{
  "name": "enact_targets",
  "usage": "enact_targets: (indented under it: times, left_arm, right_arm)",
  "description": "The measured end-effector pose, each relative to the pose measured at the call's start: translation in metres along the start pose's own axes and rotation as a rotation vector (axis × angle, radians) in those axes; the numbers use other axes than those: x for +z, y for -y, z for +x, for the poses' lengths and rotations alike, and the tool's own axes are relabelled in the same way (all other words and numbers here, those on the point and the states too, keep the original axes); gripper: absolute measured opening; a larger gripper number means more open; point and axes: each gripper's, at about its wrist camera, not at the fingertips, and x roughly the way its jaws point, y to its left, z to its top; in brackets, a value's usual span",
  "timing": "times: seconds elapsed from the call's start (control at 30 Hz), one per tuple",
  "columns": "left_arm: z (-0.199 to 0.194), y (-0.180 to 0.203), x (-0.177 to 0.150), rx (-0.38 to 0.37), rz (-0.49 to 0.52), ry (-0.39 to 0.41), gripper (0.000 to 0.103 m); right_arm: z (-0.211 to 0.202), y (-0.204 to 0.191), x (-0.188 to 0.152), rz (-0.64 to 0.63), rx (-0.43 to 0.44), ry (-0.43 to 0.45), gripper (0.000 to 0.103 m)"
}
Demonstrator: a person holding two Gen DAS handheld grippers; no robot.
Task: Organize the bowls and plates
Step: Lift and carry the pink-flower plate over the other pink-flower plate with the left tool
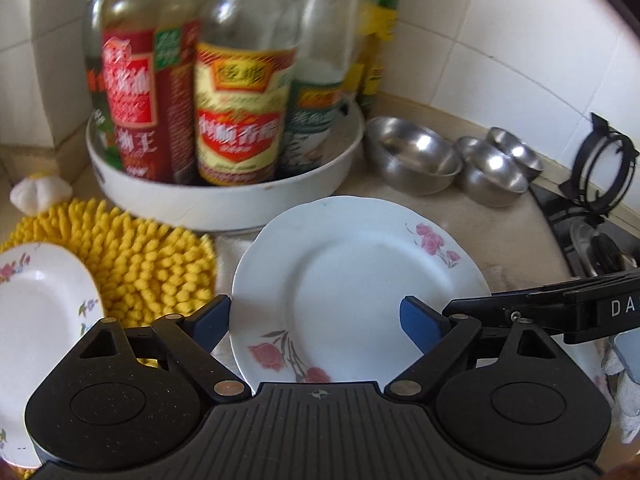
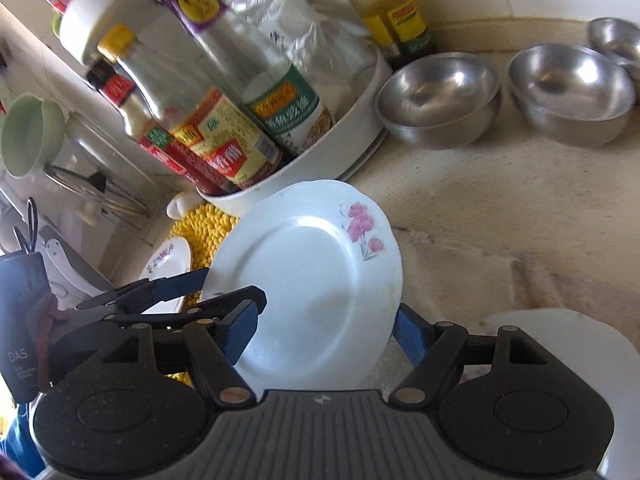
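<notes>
L gripper (image 1: 316, 328): blue pads spread wide, released, nothing clamped. One pad sits off the plate's rim at 9 o'clock, the other over the plate's inner face toward 3 o'clock; can't tell if either touches. R gripper (image 2: 322, 330): blue pads also spread apart, one at each side of the same plate, near pad over its 8 o'clock edge, far pad tucked behind the rim at 4 o'clock. Contact w/ the rim can't be told; not clenched.

The plate (image 1: 360, 288), white w/ pink flowers, lies on the beige counter (image 2: 500, 216) betw both grippers, appearing tilted in the right wrist view. In the left wrist view the R gripper's black arm comes in at 3 o'clock beside the plate.

Outward: at 9 o'clock of the plate a yellow shaggy mat (image 1: 136, 256), and past it a second floral plate (image 1: 36, 312), partly on the mat. At 12 o'clock a white round tray (image 1: 224, 200) holds sauce bottles (image 1: 240, 112), upright, labels blurred. At 1–2 o'clock, three steel bowls (image 1: 416, 160) in a row on the counter, near the tray, well apart from the plate. Gas stove (image 1: 588, 216) at 3 o'clock edge. In the right wrist view, a white board-like thing (image 2: 560, 332) at 4 o'clock, partly hidden.
</notes>
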Motion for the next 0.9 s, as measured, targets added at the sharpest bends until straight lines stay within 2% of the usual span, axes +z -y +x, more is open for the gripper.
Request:
enact_targets:
  times: [0.2, 0.5, 0.9]
  left_arm:
    - [-0.008, 0.031, 0.0, -0.044, 0.061, 0.013, 0.093]
    - [-0.003, 0.078, -0.009, -0.138, 0.172, -0.01, 0.093]
    - [0.01, 0.125, -0.027, -0.224, 0.278, -0.069, 0.093]
  right_arm:
    - [-0.042, 0.004, -0.016, 0.01, -0.04, 0.063, 0.088]
    - [-0.085, 0.028, -0.052, 0.106, -0.118, 0.113, 0.088]
    - [-0.118, 0.054, -0.085, 0.203, -0.191, 0.146, 0.088]
